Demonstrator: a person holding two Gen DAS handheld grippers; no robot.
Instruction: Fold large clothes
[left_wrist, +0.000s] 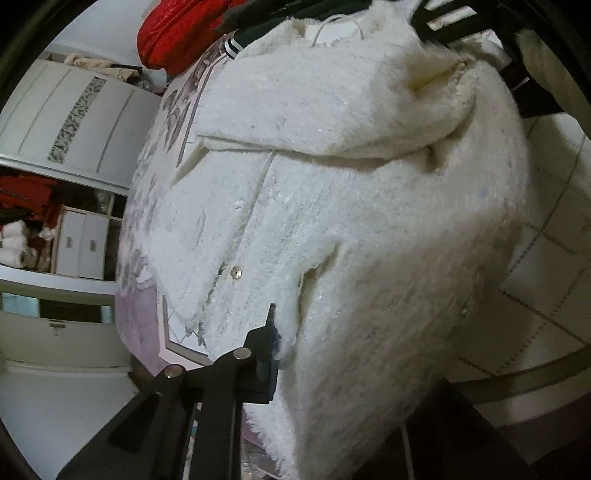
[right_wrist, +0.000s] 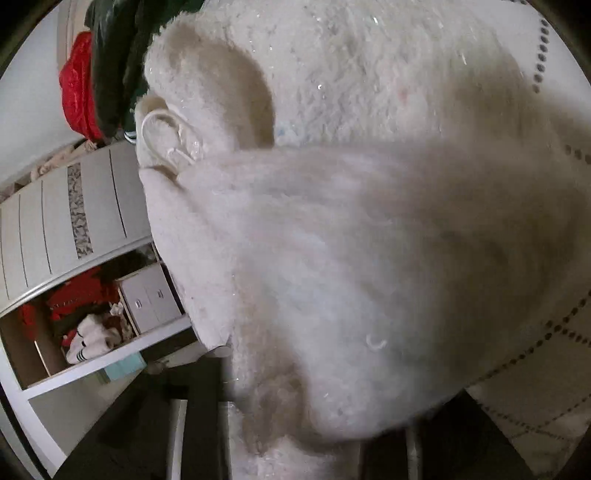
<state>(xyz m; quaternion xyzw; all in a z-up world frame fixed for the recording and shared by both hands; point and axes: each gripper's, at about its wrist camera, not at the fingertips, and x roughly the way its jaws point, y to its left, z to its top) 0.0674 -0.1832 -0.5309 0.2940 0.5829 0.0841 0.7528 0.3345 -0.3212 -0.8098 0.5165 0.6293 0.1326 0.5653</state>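
Observation:
A large white fluffy coat (left_wrist: 332, 206) with a small round button lies spread on a pale patterned bed cover (left_wrist: 147, 229). My left gripper (left_wrist: 295, 354) is shut on the coat's hem; its left finger (left_wrist: 266, 350) shows, the right one is buried in the fabric. In the right wrist view the same white coat (right_wrist: 351, 258) fills the frame, with a collar and hanging loop at the upper left. My right gripper (right_wrist: 317, 424) is wrapped in the coat's fabric, and both fingers are hidden by it.
A red garment (left_wrist: 177, 33) and a dark green one (right_wrist: 110, 66) lie at the bed's far end. A white wardrobe (left_wrist: 74, 114) with open shelves of clothes stands to the left. A tiled floor (left_wrist: 554, 258) lies to the right.

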